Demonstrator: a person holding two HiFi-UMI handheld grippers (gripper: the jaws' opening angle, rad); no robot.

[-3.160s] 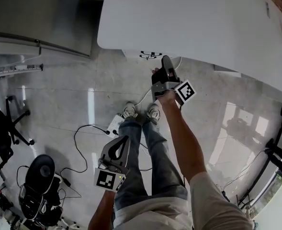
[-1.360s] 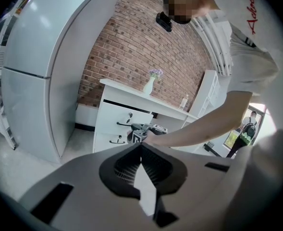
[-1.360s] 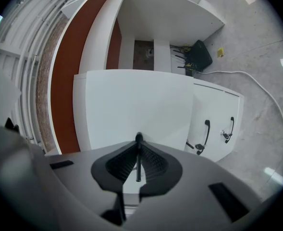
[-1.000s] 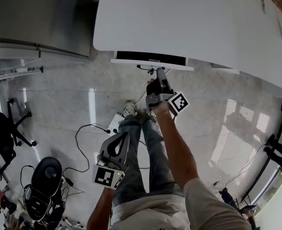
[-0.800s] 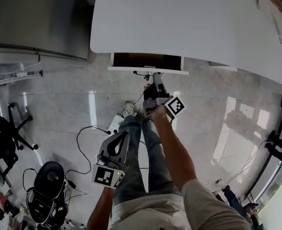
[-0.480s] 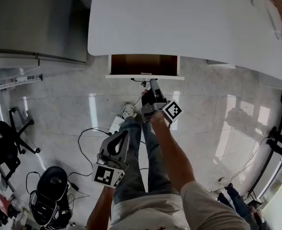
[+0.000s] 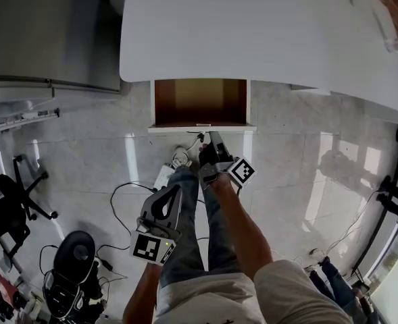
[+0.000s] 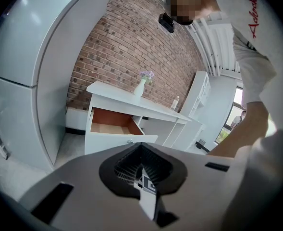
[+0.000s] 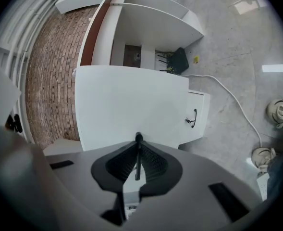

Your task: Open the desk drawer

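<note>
The left gripper (image 7: 176, 193) hangs low beside the person's leg, well apart from the bench (image 7: 253, 25). Its fingers are together with nothing between them, and it takes no part in the work.

The drawer (image 7: 199, 106) sits in the middle, under the bench's front edge. It is drawn well out toward the person, so its whole brown floor shows from above. Nothing can be seen lying in it, and it looks empty in the left gripper view too.

Its white front (image 9: 131, 105) carries a thin dark handle (image 9: 138, 158). The right gripper (image 7: 211, 139) has its fingers clamped on that bar, which runs up the narrow gap between them.

The drawer is a stiff box on runners and probably light with nothing inside, so it should slide on a modest pull. The handle is the only sensible hold, since the flat front offers no edge to pinch. The bar is slim and smooth, so the hold is small and could slip if the pull goes askew. A pull straight along the runners should keep the drawer from binding. It looks nearly fully open.

Far right on the bench, the left gripper view shows a white vase (image 8: 140, 88) holding pale flowers.
</note>
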